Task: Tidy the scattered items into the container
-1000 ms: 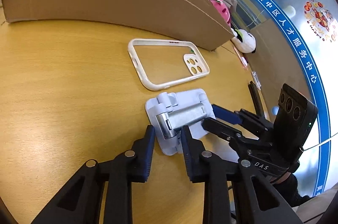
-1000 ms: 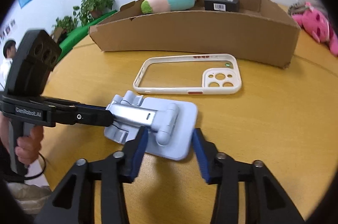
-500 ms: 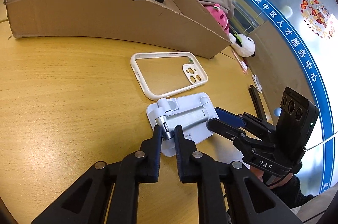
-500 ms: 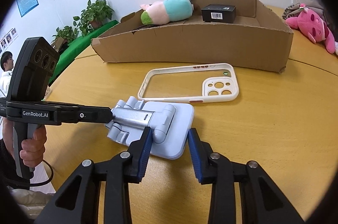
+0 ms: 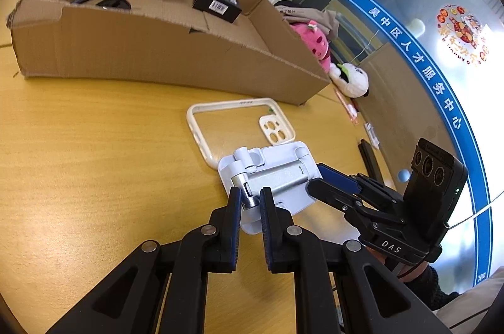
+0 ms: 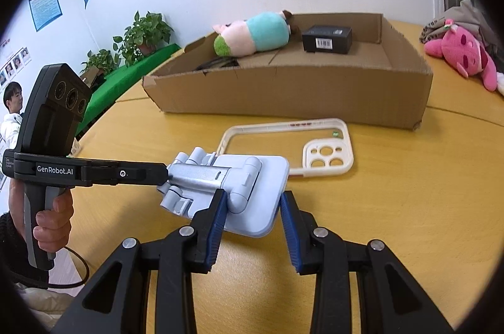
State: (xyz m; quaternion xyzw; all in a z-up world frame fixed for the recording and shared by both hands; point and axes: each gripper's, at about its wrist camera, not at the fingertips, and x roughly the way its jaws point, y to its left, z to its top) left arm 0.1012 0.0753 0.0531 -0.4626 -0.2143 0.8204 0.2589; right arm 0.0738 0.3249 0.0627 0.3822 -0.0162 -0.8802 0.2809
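A pastel plush toy (image 6: 252,33) and a small black barcoded box (image 6: 327,38) already lie inside the shallow brown cardboard box (image 6: 293,88), so the tidying looks partly done; the cream phone case with camera cut-outs (image 6: 288,150) lies flat on the yellow wooden table (image 6: 409,208) just in front of it. The folded pale-blue and silver phone stand (image 6: 239,186) is gripped at both ends: the left gripper (image 5: 250,201) is pinched narrowly on its silver hinge arm, while the right gripper (image 6: 252,209) clamps the flat base plate between its pads. The stand sits close above the table and has yet to reach the container.
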